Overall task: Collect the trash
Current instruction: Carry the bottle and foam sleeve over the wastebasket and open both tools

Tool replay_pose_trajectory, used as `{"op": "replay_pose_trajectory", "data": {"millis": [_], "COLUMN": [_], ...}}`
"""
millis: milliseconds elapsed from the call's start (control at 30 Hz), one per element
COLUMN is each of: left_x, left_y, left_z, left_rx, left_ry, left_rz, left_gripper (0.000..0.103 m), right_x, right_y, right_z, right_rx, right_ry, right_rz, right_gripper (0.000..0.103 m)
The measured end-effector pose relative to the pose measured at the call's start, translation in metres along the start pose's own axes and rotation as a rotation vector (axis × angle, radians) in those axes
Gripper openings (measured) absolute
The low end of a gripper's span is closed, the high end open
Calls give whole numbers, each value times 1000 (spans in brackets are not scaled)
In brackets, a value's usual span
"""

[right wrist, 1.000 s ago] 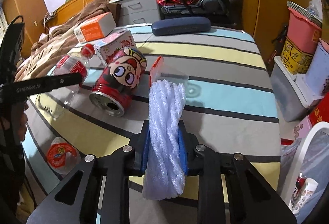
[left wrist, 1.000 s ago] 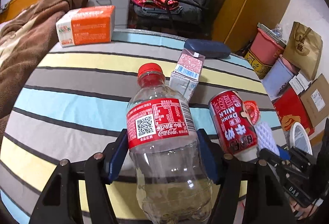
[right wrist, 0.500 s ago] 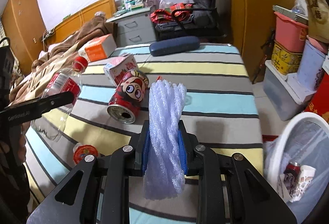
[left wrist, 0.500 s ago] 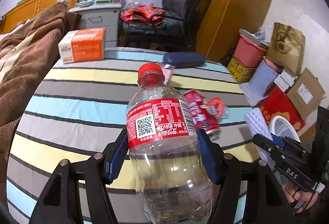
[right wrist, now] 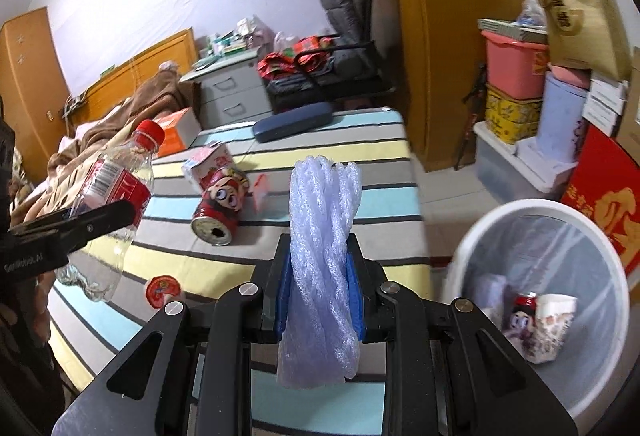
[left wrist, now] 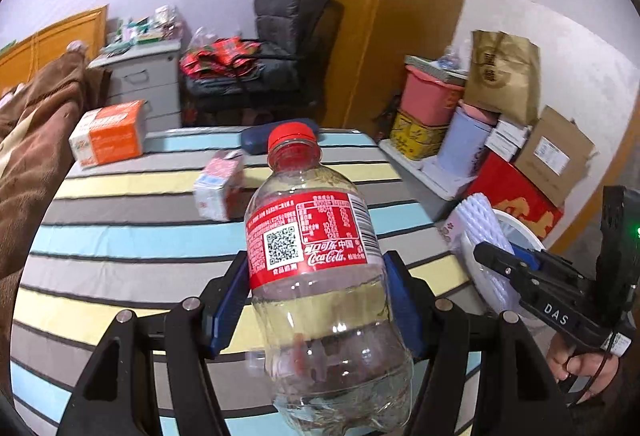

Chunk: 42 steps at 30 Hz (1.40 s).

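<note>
My left gripper [left wrist: 316,300] is shut on a clear plastic cola bottle [left wrist: 320,276] with a red cap and label, held up above the striped bed; that bottle [right wrist: 108,203] also shows at the left of the right wrist view. My right gripper [right wrist: 320,300] is shut on a white foam net sleeve [right wrist: 322,260], which [left wrist: 480,232] appears at the right of the left wrist view. A white bin [right wrist: 540,300] with a clear liner stands on the floor at the right, with a cup and other trash inside. On the bed lie a red can [right wrist: 218,205], a milk carton [right wrist: 204,163] and a round red lid [right wrist: 162,290].
An orange box [left wrist: 108,133] and a dark blue case [right wrist: 294,121] lie at the far end of the bed [left wrist: 120,236]. A brown blanket [left wrist: 28,139] lies at the left. Storage boxes, a pink tub [right wrist: 516,63] and a paper bag [right wrist: 576,11] crowd the right wall.
Both grippers have risen and swung right, away from the bed, with their loads still held. The bin has come into fuller view at the right of the right wrist view.
</note>
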<state>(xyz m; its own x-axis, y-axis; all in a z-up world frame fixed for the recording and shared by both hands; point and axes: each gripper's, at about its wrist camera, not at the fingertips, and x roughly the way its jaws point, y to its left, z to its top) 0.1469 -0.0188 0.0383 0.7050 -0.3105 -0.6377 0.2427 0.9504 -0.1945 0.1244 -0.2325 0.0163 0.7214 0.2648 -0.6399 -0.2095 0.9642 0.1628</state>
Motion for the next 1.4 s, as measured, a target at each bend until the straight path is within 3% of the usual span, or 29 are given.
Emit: {"op": "replay_pose_trajectory", "data": {"millis": [800,1133,1400], "left_x": [28,59,87], "left_y": [-158,-206,-228], "left_z": [1,-1,-9], "left_rx": [244,282,308], "left_ry": [35,95,158], "left_rz": [-230,-310,-302], "left_gripper": [68,68,68], "right_x": [-65,-59,-48], "right_y": [-95,-134,-152], "right_z": [-27,-41,-52], "right_rx": [175,264,304], "right_ry": [-79,-16,45], "right_rz": [-209,-271,-293], "right_gripper": [25,25,25]}}
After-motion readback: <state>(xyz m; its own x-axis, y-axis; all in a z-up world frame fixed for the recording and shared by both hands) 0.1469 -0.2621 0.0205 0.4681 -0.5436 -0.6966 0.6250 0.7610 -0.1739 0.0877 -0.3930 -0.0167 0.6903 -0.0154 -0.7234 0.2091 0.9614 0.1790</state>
